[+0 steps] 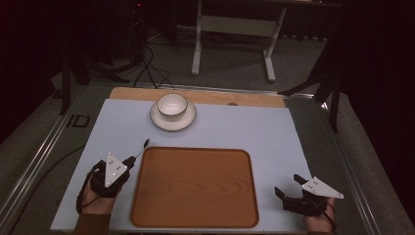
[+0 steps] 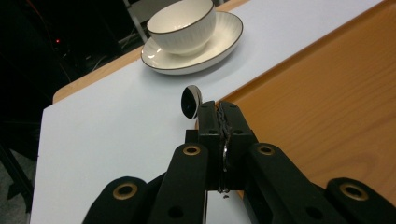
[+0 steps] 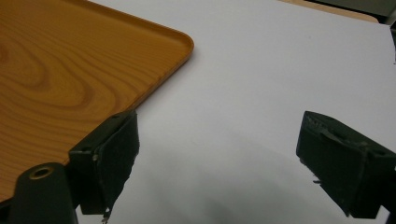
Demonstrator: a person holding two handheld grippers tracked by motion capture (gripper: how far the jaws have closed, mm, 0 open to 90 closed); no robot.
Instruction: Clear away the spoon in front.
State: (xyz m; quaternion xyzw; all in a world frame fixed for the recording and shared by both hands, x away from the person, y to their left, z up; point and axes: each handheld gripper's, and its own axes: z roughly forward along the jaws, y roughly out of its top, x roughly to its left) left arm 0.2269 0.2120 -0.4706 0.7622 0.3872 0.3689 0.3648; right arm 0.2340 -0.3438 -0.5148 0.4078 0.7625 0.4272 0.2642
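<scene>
The left claw is clamped on a spoon near the bench's left edge, not yet at the cup, while the right claw waits apart.

The bowl sat on the saucer, ahead of the left gripper; the tray lay right of it.

Left hand-held gripper: black jaws, brass-ringed screw holes, grey three-cornered plate, dark cable; brown sleeve.

Left gripper jaws clamped; right gripper jaws apart.
</scene>
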